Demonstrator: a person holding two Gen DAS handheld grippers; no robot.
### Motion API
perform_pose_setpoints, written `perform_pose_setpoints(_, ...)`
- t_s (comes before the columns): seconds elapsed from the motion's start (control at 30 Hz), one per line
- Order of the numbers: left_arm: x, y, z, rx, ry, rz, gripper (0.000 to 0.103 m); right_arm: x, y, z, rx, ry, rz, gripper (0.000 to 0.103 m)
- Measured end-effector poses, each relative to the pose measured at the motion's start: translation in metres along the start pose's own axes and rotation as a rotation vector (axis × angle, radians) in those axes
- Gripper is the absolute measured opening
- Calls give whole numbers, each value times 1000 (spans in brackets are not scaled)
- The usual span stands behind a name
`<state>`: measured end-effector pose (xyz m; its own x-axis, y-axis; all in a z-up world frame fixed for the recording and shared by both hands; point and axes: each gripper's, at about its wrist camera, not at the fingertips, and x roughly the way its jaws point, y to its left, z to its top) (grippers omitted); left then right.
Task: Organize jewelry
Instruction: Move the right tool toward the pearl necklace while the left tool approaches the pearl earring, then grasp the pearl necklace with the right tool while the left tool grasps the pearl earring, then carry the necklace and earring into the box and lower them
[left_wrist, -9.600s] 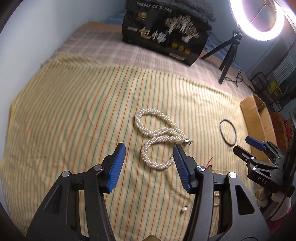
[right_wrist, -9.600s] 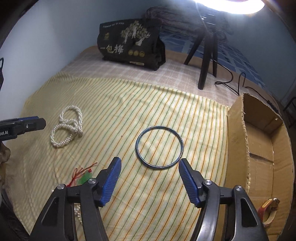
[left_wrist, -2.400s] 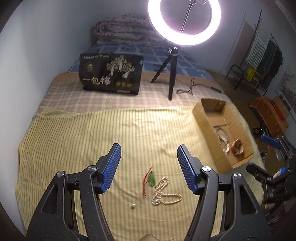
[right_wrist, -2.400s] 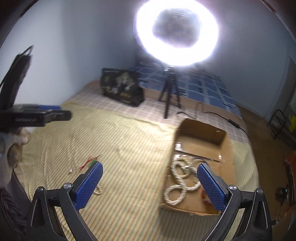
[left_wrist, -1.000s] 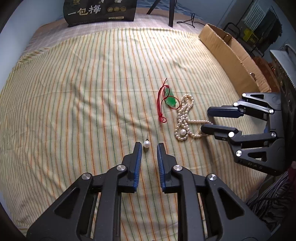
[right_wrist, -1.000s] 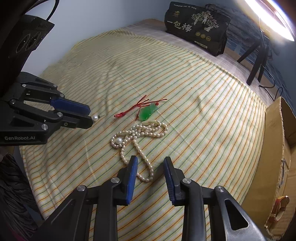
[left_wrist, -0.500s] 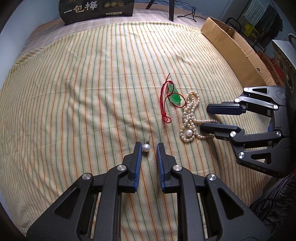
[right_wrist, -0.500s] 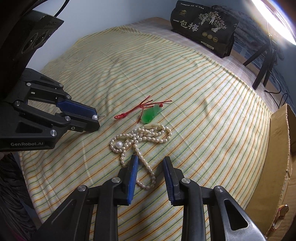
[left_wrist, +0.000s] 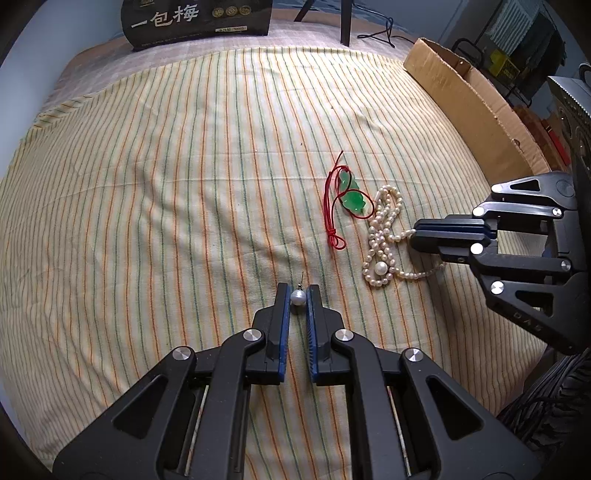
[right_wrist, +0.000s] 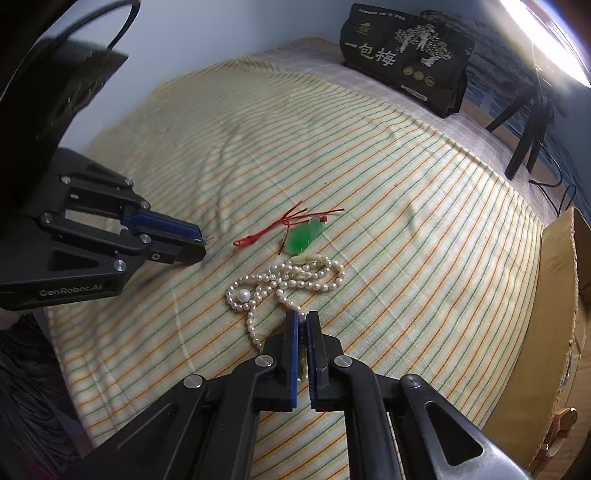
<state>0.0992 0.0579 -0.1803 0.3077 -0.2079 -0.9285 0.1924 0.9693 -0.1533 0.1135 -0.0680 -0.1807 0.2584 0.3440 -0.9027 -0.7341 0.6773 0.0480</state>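
Note:
My left gripper (left_wrist: 297, 291) is shut on a single pearl earring (left_wrist: 297, 297) with a thin pin, low over the striped cloth. My right gripper (right_wrist: 302, 317) is shut on a strand of the small-bead pearl necklace (right_wrist: 291, 275), which lies in loops on the cloth; it also shows in the left wrist view (left_wrist: 384, 236). A green pendant on a red cord (left_wrist: 351, 197) lies just beyond the necklace, also in the right wrist view (right_wrist: 304, 234). The left gripper shows at the left of the right wrist view (right_wrist: 201, 247), the right gripper at the right of the left wrist view (left_wrist: 415, 236).
An open cardboard box (left_wrist: 465, 92) stands at the right edge of the bed, also in the right wrist view (right_wrist: 557, 295). A black printed bag (right_wrist: 406, 55) and a dark tripod (right_wrist: 528, 129) stand at the far end. The yellow striped cloth (left_wrist: 147, 184) covers the bed.
Both grippers have closed further: the left jaws now pinch the pearl earring and the right jaws have shut on a necklace strand. A second ago both stood slightly open.

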Motion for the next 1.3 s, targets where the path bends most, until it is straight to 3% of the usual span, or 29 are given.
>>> perform_pose_setpoints(0.8,-73,-1,17,-52,-166,-50,6,-90,-21,15,113,-171,-40,1)
perform_pose_setpoints(1.3,-115,-33,46,-41,-271,-95,6,-156,-51,16,223,-300,-44,1)
